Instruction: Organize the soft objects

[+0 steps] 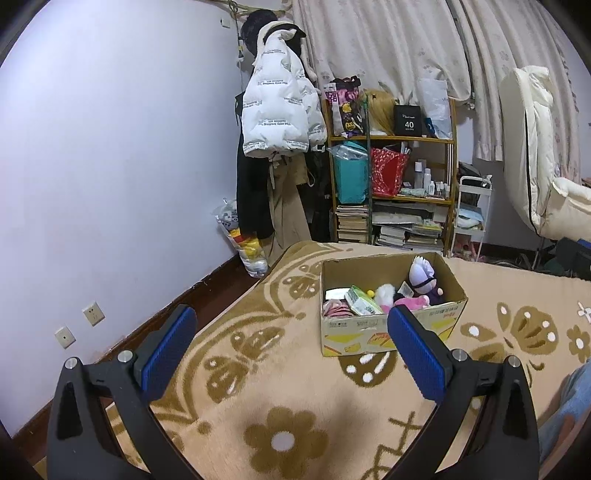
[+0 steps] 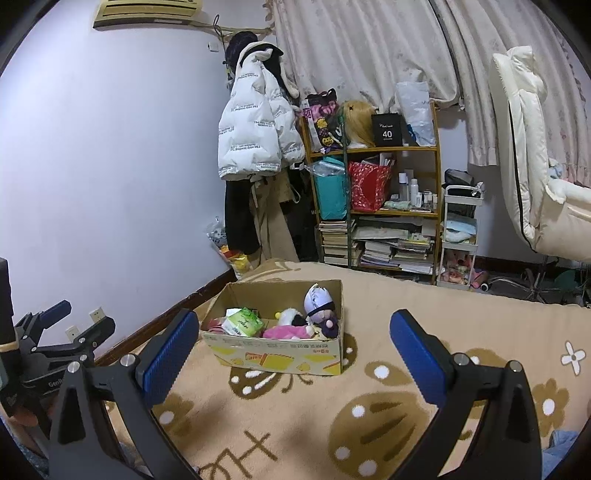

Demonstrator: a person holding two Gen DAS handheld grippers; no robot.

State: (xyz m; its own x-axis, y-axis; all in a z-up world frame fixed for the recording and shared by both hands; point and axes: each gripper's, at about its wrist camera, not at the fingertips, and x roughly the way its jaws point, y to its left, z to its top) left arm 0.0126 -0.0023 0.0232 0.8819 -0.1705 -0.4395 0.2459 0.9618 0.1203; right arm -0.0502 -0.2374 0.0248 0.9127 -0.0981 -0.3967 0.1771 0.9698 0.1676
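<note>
A lived-in bedroom in a home. A bed (image 2: pixel 424 314) under a beige blanket patterned with brown flowers and butterflies fills the near ground. At the far wall a white puffer jacket (image 2: pixel 255 136) hangs with other clothes, left of a wooden shelf unit (image 2: pixel 437 177) crammed with bags, bottles and stacked books. Floral curtains (image 2: pixel 369 48) hang behind, an air conditioner (image 2: pixel 147 13) sits high on the left, and a cream padded chair (image 2: pixel 532 166) stands at right.

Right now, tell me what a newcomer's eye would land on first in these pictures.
First, the cardboard box on the butterfly-patterned blanket, packed with soft toys such as a white-haired doll at its right end and a pink plush. Next, the white puffer jacket hanging on the wall beside a crowded shelf. Both grippers' blue-padded jaws frame the scene, wide open.
</note>
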